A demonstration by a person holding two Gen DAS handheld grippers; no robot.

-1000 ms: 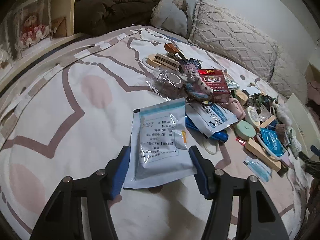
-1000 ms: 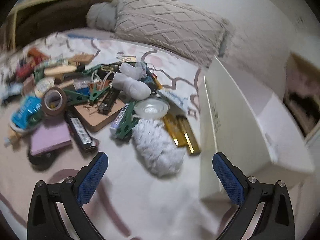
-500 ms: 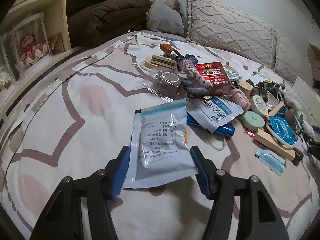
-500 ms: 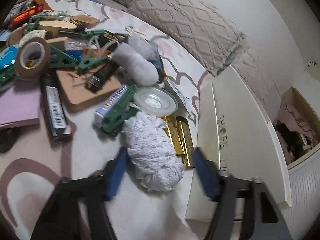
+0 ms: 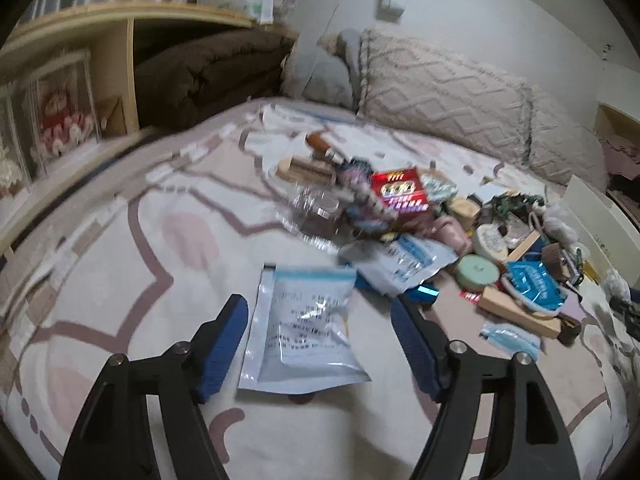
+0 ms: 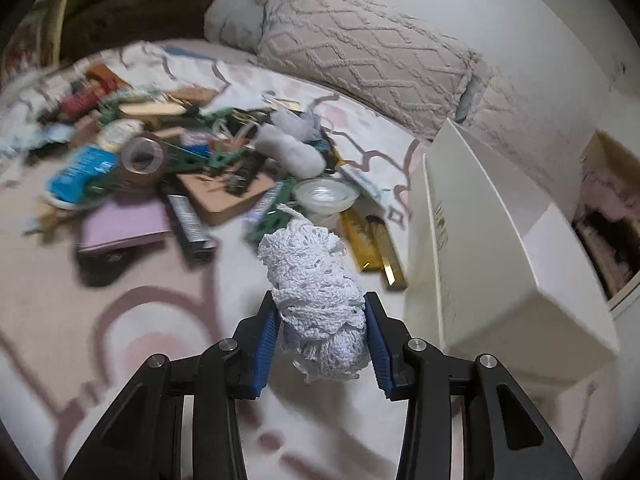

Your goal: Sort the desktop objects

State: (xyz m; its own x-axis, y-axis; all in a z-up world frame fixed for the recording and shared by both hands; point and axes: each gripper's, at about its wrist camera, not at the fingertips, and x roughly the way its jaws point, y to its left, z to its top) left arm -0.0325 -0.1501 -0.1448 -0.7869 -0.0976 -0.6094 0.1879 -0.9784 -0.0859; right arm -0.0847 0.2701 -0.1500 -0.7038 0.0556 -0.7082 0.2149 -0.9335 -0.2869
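The left gripper has just been opening: a second ago its blue pads sat tight against the edges of the flat plastic pouch, and now there is a clear gap on each side. The pouch lies between the jaws on the patterned bedspread, touched by neither pad, its far edge near the pile of small things beside it. That pile looks much as it did, with the red box, the round green tin and the blue packet in their old places, though the view is blurred.

The right gripper has changed more. A second ago its jaws stood wide apart over the bed with nothing in them; they have just been closing, and now both blue pads press on the near end of the white crocheted bundle. The bundle pokes forward from between the fingers and seems raised off the bedspread, though I cannot be sure. Beyond it lie the clear round lid, the gold bars and the brown tape roll. The white shoebox stands just to the right of the gripper.
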